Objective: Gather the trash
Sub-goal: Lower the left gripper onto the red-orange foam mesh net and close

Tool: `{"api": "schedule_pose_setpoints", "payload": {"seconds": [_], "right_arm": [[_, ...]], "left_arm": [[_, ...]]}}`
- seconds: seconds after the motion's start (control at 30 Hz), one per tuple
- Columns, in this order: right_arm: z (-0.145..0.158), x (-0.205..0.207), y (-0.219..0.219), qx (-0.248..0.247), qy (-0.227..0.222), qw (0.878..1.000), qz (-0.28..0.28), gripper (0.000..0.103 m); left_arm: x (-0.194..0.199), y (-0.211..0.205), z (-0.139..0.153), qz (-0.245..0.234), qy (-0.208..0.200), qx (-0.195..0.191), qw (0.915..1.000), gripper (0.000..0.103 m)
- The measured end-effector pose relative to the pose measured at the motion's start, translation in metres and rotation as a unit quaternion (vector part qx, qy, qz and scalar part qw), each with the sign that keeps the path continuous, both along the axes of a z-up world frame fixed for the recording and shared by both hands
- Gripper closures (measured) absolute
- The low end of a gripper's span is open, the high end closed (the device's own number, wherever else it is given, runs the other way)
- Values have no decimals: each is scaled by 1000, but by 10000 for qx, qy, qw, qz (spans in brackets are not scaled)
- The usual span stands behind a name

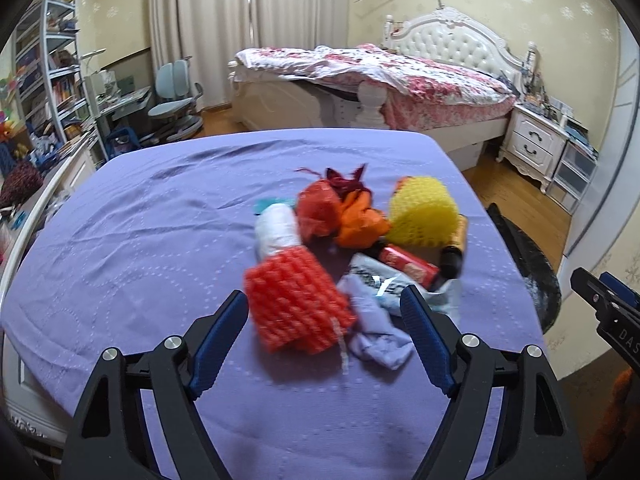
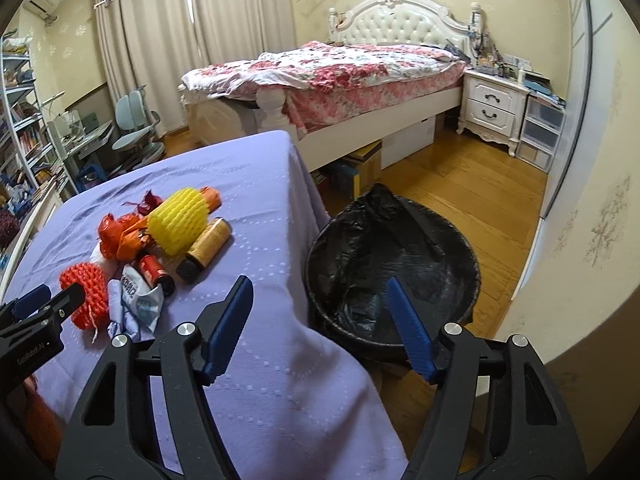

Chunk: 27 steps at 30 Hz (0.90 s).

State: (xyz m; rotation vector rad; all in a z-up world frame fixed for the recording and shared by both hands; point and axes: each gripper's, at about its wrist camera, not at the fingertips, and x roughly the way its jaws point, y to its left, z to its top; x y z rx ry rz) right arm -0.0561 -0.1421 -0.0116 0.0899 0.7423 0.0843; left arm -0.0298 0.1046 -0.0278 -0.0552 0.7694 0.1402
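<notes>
Trash piled on purple cloth: red foam net (image 1: 296, 306) nearest, yellow foam net (image 1: 424, 212) behind, orange wrappers (image 1: 340, 216), red can (image 1: 408, 266) lying, crumpled white packet (image 1: 380, 288); black-lined bin (image 2: 394, 264) placed beside table

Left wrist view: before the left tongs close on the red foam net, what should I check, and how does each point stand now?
1. Left tongs open: ok, jaws spread wide and holding nothing.
2. Red foam net between the jaws: not ok, it lies ahead of the fingertips and toward the left finger.
3. Net free of neighbours: not ok, the crumpled pale wrapper lies against it and a white roll sits just behind.
4. Bin ready: ok, lined with a black bag, open, on the floor beside the table.
5. Right tongs out of the way: ok, open, empty, off the table edge toward the bin.
</notes>
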Motion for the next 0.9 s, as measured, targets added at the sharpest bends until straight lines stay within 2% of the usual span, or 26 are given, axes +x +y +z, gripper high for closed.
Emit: {"api": "schedule_pose_setpoints", "payload": {"seconds": [0.23,0.5,0.67,0.8,0.9], "right_arm": [[-2,13,23,-7,112,9994,324,36],[-8,20,36,-46,201,9986,494,36],[-13,23,43,-82,268,9980,565,36],[-16,24,48,-101,316,9976,612,36],[-15,22,53,-118,314,9973,660,36]], "left_arm": [[6,22,-9,250,178,-73,9995,25],[21,25,-20,205,333,-226,9990,26],[23,26,-25,-70,372,-557,9977,48],[19,25,-22,-217,286,-531,9979,58],[14,27,-19,-271,280,-617,9973,61]]}}
